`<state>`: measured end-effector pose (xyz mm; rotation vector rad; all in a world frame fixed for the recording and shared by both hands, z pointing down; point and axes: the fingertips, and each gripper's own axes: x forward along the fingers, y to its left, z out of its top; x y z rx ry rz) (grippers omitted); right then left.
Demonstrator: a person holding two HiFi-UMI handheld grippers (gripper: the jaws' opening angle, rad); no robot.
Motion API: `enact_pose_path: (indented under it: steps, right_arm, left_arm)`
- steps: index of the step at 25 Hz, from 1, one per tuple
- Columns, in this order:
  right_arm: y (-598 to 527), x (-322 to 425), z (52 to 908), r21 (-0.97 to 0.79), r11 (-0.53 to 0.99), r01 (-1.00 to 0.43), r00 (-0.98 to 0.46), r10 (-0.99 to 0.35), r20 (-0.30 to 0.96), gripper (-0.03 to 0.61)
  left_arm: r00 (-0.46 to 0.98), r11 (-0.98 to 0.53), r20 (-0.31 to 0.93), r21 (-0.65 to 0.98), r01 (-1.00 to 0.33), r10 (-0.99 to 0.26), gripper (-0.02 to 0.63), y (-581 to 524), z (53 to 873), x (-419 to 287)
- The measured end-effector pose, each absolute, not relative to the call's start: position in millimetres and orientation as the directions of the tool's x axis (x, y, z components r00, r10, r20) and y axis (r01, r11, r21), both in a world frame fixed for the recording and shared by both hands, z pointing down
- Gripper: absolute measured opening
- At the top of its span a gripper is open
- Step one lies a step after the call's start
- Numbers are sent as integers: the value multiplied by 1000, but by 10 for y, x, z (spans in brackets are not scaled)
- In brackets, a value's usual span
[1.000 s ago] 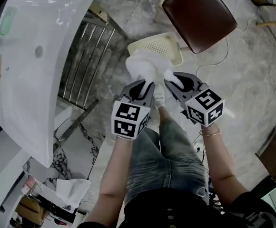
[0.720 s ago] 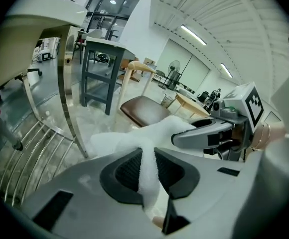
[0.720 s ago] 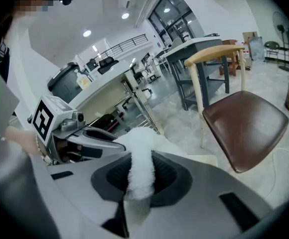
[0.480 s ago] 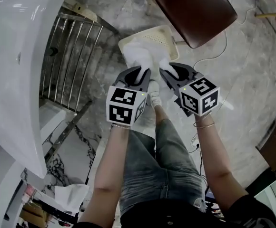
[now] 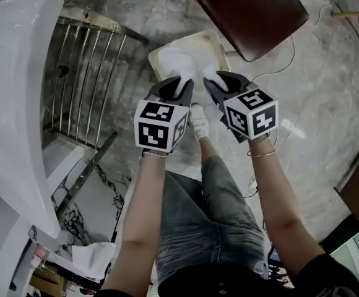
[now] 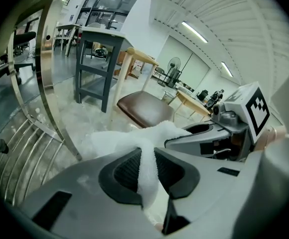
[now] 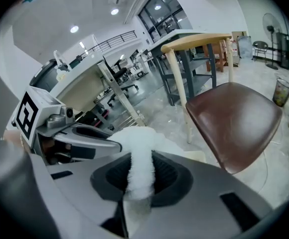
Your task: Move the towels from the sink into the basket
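Both the left gripper and the right gripper have grey moulded shells with black ribbed pads. Each carries a cube faced with black-and-white square markers.

The person wears:
- a thin bangle, centre right
- faded denim jeans, lower centre
- a black top, along the bottom edge
- a white shoe, mid-frame

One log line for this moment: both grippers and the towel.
left gripper: shut on towel | right gripper: shut on towel | towel: above basket, not released

The basket is open from above; the brown chair seat crowds its right side, the steel rack its left.
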<state>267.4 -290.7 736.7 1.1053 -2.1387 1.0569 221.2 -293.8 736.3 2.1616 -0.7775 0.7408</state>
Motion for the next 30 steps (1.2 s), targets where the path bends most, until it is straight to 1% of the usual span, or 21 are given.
enact_pose_path:
  steps: [4, 6, 8, 10, 21, 30]
  right_arm:
    - [-2964, 2719, 7462, -351, 361, -864, -491, -446, 748, 92]
    - [-2956, 2746, 7501, -334, 363, -870, -476, -436, 764, 130]
    - [-2949, 2801, 7515, -323, 359, -876, -463, -437, 771, 207]
    - [-2952, 2860, 7509, -316, 349, -882, -453, -447, 771, 210]
    - [-2907, 2841, 7401, -327, 369, -870, -471, -426, 772, 215]
    - [-2888, 2814, 7013, -360, 399, -843, -516, -415, 749, 215]
  left_arm:
    - [649, -543, 707, 441, -715, -280, 61, -2948, 7417, 2279]
    - [639, -528, 714, 439, -727, -286, 76, -2955, 7434, 2271]
    - [634, -519, 706, 431, -738, -316, 109, -2996, 7392, 2245]
    - [635, -516, 696, 429, -742, -335, 123, -3032, 7335, 2223]
    - [633, -497, 703, 443, -746, -323, 123, -3005, 7247, 2159]
    - [627, -470, 689, 446, -762, -363, 121, -2985, 6928, 2094]
